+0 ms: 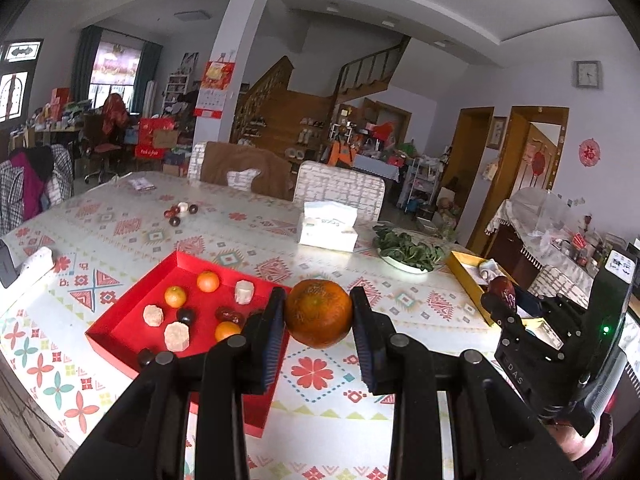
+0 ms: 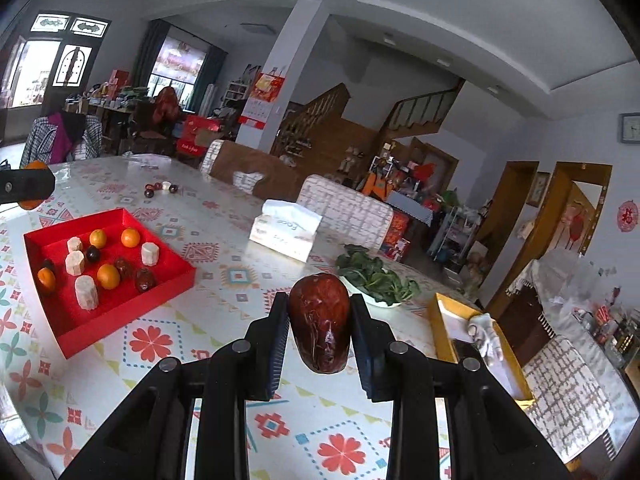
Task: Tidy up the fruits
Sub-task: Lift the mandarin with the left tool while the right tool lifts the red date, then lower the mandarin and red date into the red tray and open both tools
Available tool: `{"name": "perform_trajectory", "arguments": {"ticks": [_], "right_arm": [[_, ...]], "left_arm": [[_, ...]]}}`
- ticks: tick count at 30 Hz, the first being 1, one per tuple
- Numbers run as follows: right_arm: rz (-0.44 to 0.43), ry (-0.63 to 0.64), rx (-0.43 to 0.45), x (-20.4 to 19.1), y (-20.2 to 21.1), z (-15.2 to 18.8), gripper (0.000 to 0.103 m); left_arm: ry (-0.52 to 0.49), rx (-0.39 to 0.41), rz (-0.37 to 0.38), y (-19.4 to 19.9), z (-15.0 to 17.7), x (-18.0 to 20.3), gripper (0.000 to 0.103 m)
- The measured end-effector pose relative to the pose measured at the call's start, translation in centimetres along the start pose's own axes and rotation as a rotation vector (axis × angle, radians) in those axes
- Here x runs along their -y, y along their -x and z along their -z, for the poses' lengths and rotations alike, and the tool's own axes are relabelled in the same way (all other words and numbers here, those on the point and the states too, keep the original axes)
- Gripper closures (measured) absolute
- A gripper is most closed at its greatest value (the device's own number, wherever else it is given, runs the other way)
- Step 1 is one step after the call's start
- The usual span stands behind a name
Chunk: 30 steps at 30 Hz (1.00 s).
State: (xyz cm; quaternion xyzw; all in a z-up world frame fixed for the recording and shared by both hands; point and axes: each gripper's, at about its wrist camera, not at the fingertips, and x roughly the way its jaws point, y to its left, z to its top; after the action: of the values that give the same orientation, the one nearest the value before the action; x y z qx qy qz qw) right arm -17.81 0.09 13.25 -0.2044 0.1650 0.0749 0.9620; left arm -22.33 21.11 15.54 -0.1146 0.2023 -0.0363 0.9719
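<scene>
My left gripper [image 1: 319, 314] is shut on an orange [image 1: 319, 313] and holds it above the table, just right of the red tray [image 1: 120, 316]. The tray holds small oranges [image 1: 208, 281], red dates [image 1: 229, 314], dark round fruits and pale cylinder pieces [image 1: 176, 336]. My right gripper [image 2: 319, 326] is shut on a red date [image 2: 320, 322] above the table, left of a yellow tray [image 2: 440, 320]. The right gripper with its date also shows at the right of the left wrist view [image 1: 505, 290]. The red tray [image 2: 132, 300] lies to the left in the right wrist view.
A tissue box [image 1: 329, 226] and a plate of green leaves [image 1: 408, 251] stand further back on the patterned table. A small cluster of dark and red fruits [image 1: 181, 211] lies far back. The yellow tray [image 1: 468, 276] holds a white crumpled thing. Chairs line the far edge.
</scene>
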Motion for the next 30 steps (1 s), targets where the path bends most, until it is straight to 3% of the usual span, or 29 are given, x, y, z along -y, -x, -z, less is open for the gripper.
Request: {"name": "perform_trajectory", "arguments": {"ticks": [18,25,30], "right_arm": [[0.029,0.001,0.025,1.1,1.6,0.2,0.070],[0.002,0.020,0.018,0.3,1.0,-1.0,0.070],[-0.067,0.017,0.003,-1.1,-0.1,-2.1,0.070]], "left_arm": [[-0.003,0.033,-0.008,1.9,-0.1,0.6,0.072],[0.050,0.012,-0.026,1.0,0.2,-1.5,0.072],[0.083,-0.008,-0.046,-0.2,0.6,-3.5,0.072]]}}
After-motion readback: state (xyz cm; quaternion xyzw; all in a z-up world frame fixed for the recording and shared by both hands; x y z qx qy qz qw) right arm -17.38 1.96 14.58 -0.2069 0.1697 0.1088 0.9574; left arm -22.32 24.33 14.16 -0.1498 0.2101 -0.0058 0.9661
